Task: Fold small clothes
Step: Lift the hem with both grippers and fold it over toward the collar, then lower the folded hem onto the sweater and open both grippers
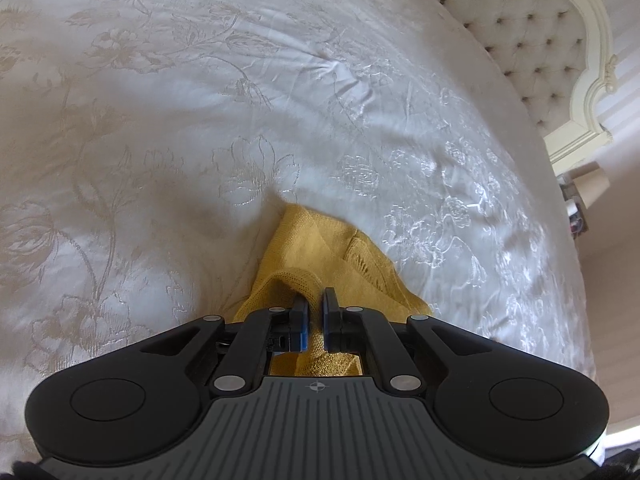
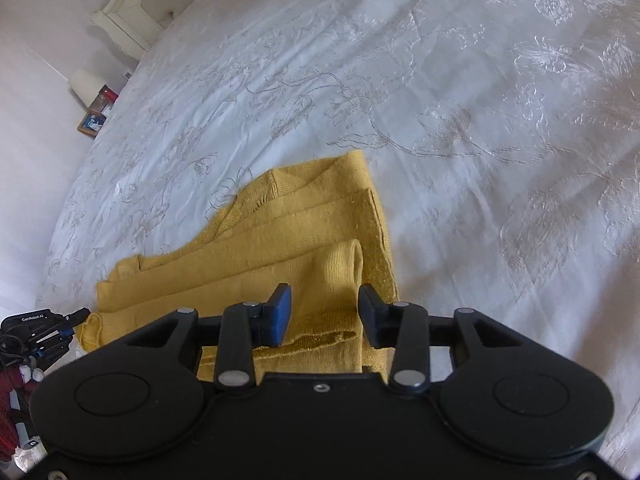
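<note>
**On the bed, a half-folded yellow knit caught between two grippers**

On the white embroidered bedspread (image 2: 460,128) lies the yellow knitted garment (image 2: 288,216), already doubled into several layers. In the right wrist view its long axis runs from the near left, where a cuff-like end (image 2: 90,326) sits by the bed's edge, up and away toward a squared far corner (image 2: 356,160). A narrower folded strip, probably a sleeve (image 2: 340,280), lies on top and points straight out between the right gripper's fingers.

The right gripper (image 2: 325,308) hovers just above that strip with its blue-padded fingers spread apart, holding nothing; the cloth is directly under and ahead of it. The left gripper (image 1: 315,312) is nearly closed, its pads pinching a raised fold of the knit, with more cloth bunched ahead of it toward the far side. So the left gripper has the hold, and the right one is free and nearest the loose sleeve.

My judgement is that the next fold turns on this: the right gripper sits astride the strip, so closing on it would grip across the width, while the left gripper anchors the other end.

Beyond the bedspread stand a tufted headboard (image 1: 532,28) and a small lamp (image 2: 84,82) on a cluttered bedside stand.
</note>
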Demonstrator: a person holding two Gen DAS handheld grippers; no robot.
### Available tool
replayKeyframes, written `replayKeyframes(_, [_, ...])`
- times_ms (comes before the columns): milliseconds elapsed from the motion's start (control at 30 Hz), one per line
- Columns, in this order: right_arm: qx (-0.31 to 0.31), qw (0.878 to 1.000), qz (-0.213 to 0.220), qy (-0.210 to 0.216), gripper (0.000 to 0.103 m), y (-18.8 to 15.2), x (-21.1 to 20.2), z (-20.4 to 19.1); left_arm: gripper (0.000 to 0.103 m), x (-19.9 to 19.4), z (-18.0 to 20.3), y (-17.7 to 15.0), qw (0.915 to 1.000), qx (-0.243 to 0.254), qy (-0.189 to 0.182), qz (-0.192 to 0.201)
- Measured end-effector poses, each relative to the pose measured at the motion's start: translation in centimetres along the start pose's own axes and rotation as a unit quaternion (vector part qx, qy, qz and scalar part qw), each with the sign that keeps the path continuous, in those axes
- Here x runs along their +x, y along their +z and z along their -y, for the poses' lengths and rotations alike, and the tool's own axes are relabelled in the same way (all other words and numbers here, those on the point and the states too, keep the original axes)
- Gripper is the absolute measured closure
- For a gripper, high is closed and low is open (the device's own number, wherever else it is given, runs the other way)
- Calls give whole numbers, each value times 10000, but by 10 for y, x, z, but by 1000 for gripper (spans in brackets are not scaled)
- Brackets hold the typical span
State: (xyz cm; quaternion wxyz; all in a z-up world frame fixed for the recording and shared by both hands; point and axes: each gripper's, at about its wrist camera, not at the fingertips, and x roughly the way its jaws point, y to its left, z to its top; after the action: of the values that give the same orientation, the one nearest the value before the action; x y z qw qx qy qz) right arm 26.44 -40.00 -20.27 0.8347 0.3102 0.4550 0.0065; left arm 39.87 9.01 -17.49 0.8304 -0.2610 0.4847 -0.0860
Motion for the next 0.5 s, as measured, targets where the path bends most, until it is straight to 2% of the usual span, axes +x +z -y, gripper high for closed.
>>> replayKeyframes(33, [-15,10000,-41,29,56,0,1,0,97,0,0,0,10000,3,-5,-4])
replayKeyframes(100, [-89,9998,-178,85,91,0,2,-1,97,0,0,0,10000,-14,-23,-12])
replayKeyframes(167, [95,9991,-230,349,93,1,2,0,97,-1,-2,1,9999,-75,-75,-28])
replayKeyframes(233, [536,9961,-44,692,93,7,-3,5,97,-1,-4,3,9996,-198,-177,-23])
replayKeyframes(333, [1044,9897,313,932,93,26,-3,11,97,4,-9,12,9990,-375,-232,-5])
replayKeyframes(400, [1245,9864,488,956,93,42,5,14,96,11,-13,17,9987,-462,-209,-9])
replayKeyframes(467, [1180,9883,534,809,93,55,16,14,95,19,-16,20,9985,-530,-160,-4])
replayKeyframes(500, [1141,9898,505,689,93,61,24,13,89,23,-17,22,9985,-533,-109,-9])
